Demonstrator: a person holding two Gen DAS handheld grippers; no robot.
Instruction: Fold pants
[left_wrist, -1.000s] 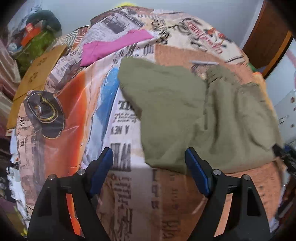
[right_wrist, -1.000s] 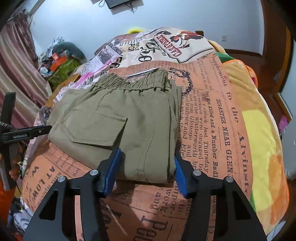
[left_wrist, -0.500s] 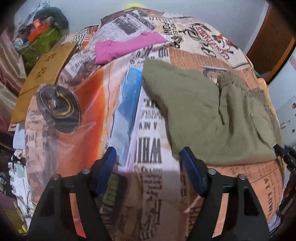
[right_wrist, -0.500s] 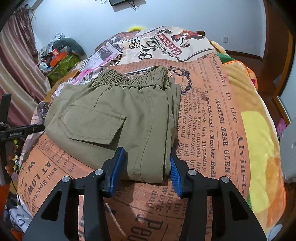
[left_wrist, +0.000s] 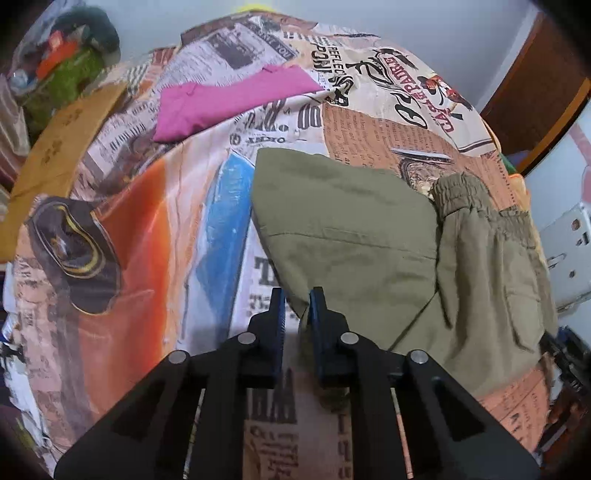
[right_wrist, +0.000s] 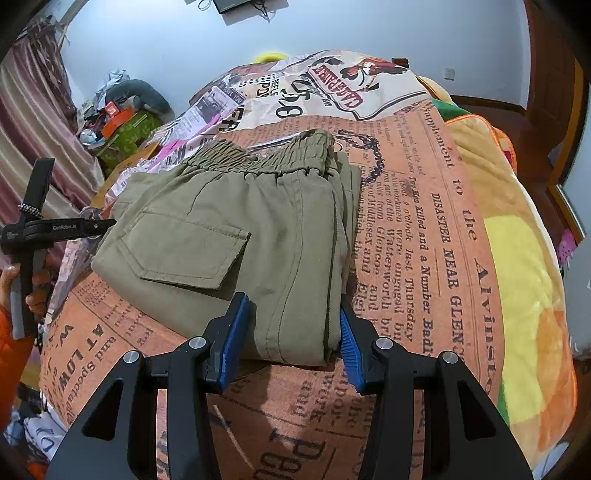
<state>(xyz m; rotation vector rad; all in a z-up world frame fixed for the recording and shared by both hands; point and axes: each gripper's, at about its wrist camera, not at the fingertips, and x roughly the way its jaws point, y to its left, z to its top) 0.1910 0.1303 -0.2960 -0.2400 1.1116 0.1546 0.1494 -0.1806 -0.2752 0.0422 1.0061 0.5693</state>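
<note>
Your left gripper (left_wrist: 296, 306) just closed on the pants (left_wrist: 354, 254) near corner; right gripper (right_wrist: 291, 328) straddles the folded edge, grip unclear. One fold remains, I judge.

Newspaper-print bedspread (left_wrist: 369, 133) bearing 1 flat magenta garment (left_wrist: 229, 99); tan cardboard box (left_wrist: 62, 147) alongside; grey wall (right_wrist: 332, 33) behind.
</note>
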